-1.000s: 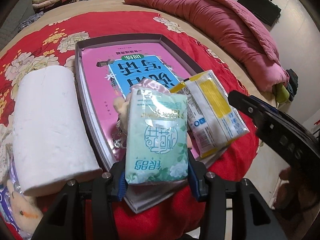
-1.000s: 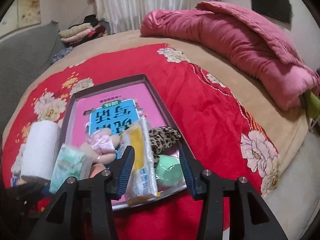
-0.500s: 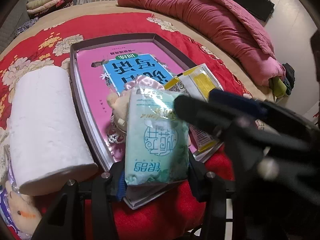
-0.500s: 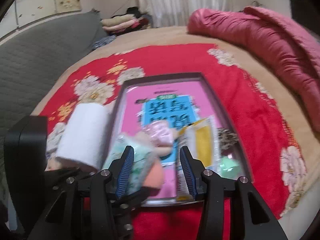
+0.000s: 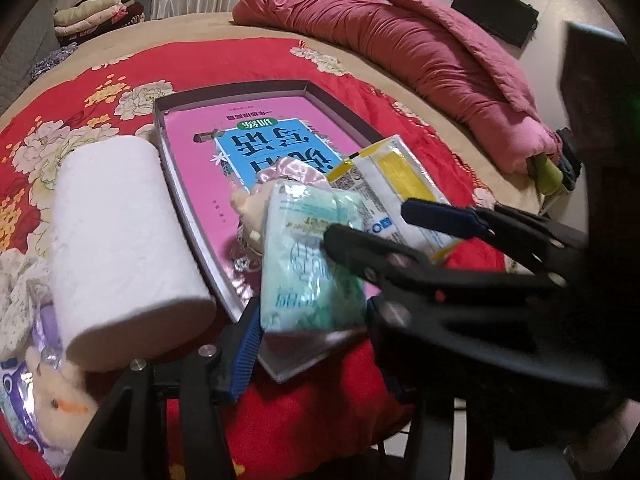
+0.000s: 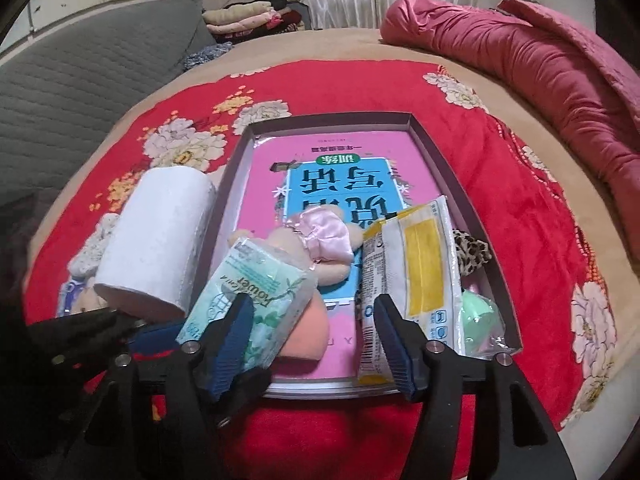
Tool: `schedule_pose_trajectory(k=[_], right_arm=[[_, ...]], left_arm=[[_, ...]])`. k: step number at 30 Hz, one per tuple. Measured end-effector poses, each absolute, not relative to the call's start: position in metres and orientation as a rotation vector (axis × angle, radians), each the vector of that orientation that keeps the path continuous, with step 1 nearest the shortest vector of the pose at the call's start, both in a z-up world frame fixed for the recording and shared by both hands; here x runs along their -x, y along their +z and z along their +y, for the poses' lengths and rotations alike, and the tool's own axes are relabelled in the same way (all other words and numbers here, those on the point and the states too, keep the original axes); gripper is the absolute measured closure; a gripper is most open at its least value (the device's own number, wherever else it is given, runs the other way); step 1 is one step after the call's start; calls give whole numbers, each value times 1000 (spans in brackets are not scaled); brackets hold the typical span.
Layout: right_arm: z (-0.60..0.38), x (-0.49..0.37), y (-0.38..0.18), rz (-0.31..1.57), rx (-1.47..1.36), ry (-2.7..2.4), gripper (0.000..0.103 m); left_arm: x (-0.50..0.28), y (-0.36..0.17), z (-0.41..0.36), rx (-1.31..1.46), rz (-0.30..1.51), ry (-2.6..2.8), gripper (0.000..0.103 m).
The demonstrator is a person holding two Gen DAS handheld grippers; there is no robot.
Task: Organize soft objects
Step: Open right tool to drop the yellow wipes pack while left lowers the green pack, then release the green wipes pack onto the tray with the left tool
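A: Left wrist view: your left gripper [image 5: 308,320] is pinching the green tissue pack [image 5: 308,264] by its lower end, over the near corner of the tray [image 5: 192,224].

B: And your right gripper [image 6: 316,336]?

A: Its jaws are opening. You have them low over the tray's near edge; the tissue pack [image 6: 248,304] lies against the left finger, the white and yellow packet [image 6: 416,264] just beside the right one, and neither is clamped.

B: What lies around them?

A: In the tray, on the pink book [image 6: 340,184], you have a plush toy with a pink satin bow [image 6: 320,236], a leopard-print piece [image 6: 472,248] and something pale green [image 6: 480,316]. The paper roll [image 5: 120,240] lies just outside the tray's left wall, on the red flowered blanket [image 5: 240,64] of the bed.
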State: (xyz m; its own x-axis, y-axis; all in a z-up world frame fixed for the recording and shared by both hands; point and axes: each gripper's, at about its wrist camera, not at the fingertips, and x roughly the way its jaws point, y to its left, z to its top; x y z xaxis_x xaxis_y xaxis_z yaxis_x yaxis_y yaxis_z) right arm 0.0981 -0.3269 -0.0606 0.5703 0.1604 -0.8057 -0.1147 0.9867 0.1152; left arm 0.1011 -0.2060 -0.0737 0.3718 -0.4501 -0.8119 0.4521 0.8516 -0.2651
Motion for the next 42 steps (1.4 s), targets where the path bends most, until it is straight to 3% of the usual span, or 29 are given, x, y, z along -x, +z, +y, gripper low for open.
schedule_pose_trajectory(k=[24, 42], right_arm=[[-347, -92, -32, 929, -68, 134, 37], [-375, -93, -78, 1046, 63, -94, 36]], left_arm=[[-87, -62, -191, 115, 1044, -688, 52], [-117, -86, -210, 143, 1110, -658, 53]])
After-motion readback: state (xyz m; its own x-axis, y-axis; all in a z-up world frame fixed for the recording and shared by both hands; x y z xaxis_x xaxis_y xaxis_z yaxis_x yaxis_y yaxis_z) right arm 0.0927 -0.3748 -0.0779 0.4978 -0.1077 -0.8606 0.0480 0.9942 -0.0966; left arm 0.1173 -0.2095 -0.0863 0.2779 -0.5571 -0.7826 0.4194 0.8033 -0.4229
